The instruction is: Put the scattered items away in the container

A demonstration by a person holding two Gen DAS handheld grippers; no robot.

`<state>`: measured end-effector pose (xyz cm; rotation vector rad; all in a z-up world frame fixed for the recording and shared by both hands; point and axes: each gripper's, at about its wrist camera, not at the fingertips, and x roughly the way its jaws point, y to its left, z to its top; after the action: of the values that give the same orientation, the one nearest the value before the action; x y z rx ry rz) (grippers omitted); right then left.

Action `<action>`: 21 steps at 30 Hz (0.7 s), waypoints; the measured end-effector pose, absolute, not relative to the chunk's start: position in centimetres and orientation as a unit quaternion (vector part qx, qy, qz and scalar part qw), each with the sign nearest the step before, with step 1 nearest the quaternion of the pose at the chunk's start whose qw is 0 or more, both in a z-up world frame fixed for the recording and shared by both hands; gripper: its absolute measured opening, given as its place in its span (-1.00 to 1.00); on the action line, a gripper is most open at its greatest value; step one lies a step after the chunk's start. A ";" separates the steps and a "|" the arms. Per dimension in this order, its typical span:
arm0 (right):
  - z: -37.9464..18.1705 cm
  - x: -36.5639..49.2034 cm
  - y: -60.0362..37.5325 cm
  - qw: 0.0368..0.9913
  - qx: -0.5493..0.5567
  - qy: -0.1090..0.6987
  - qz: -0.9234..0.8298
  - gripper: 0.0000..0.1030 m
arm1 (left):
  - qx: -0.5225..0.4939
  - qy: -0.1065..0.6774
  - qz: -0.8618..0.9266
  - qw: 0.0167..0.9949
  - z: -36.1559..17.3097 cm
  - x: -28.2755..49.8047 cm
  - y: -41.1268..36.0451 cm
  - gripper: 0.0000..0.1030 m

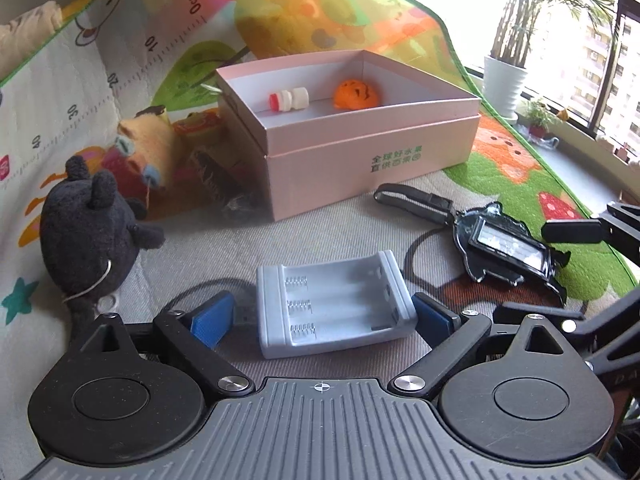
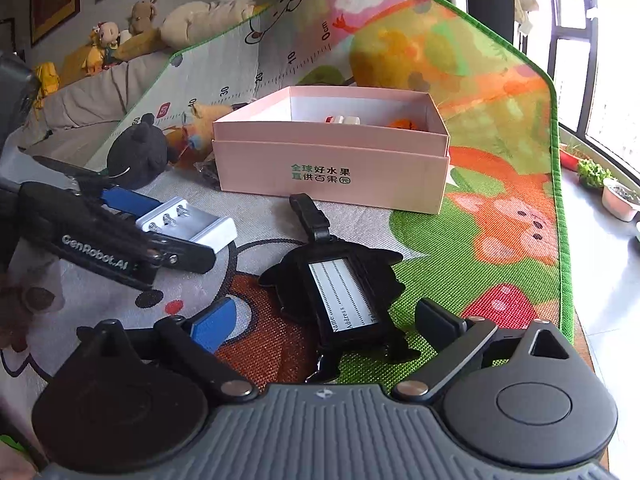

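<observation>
The left hand-held gripper point(image 1: 324, 316) is spread around the charger point(image 1: 334, 304), which lies in front of the box point(image 1: 372, 148). The right hand-held gripper point(image 2: 326, 320) is spread around the tag point(image 2: 344, 296), nearer than the box.

Daylight floods in from the window point(image 1: 580, 40) ahead-right of the left claw point(image 1: 324, 316); panes blown out to white, no detail outside w/ the potted plant point(image 1: 505, 80) half silhouetted. Same in right wrist view: window point(image 2: 600, 60) far right of the right claw point(image 2: 326, 320) overexposed. Play mat point(image 2: 500, 160) bright, colours a bit washed, soft haze over its upper part. Pink box point(image 1: 360, 152) evenly lit, inner wall shaded. Short soft shadows fall left of objs, e.g. beside the black plush point(image 1: 88, 232). Strong fisheye bend at edges; corners smeared, slightly soft. Claw bodies up close dark, low detail. Centre sharp, no motion blur.
</observation>
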<state>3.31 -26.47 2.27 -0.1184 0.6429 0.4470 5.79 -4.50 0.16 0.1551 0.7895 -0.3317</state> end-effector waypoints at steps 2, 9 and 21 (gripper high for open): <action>2.3 3.3 -26.5 0.922 -0.055 0.314 0.219 0.89 | 0.073 0.387 -0.161 0.905 0.3 5.1 -4.0 0.89; 2.5 1.8 -25.5 0.913 -0.062 0.314 0.253 0.88 | 0.061 0.389 -0.155 0.906 0.4 3.9 -2.8 0.89; 2.7 3.7 -26.2 0.917 -0.054 0.328 0.221 0.74 | 0.059 0.374 -0.145 0.914 0.0 3.2 -3.0 0.88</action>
<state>3.71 -26.22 2.68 -0.1113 0.6753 0.4544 3.24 -3.00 0.04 0.1223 0.7697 -0.2996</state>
